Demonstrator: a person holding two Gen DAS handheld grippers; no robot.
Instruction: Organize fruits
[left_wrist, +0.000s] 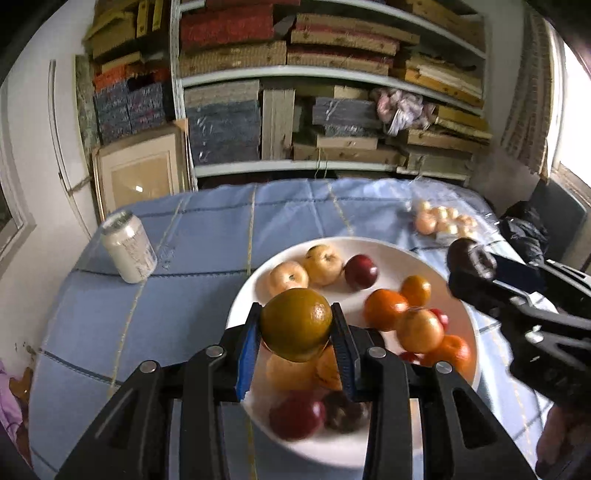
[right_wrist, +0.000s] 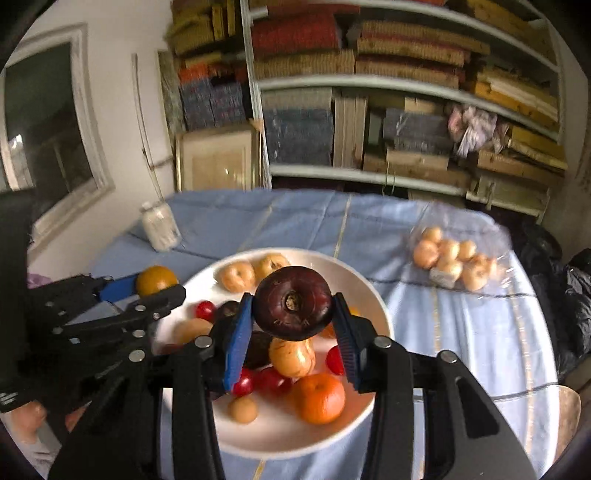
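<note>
A table under a blue cloth (left_wrist: 207, 236) carries a big white plate (left_wrist: 391, 254) of mixed fruit, with a clear bag of pale fruit (right_wrist: 452, 254) beyond the plate to its right and a white can (left_wrist: 129, 247) beyond it to the left. Above the plate's near side, the left gripper (left_wrist: 295, 328) is clamped on a green-orange citrus (left_wrist: 295, 323). Above the plate's middle, the right gripper (right_wrist: 293, 319) holds a dark purple fruit (right_wrist: 293, 302).

Your right gripper (right_wrist: 293, 325) clamps a dark purple fruit (right_wrist: 292, 303) above the white plate (right_wrist: 369, 295) of mixed fruit. Your left gripper (right_wrist: 157, 286), at the left, holds a greenish orange (right_wrist: 155, 279).
</note>
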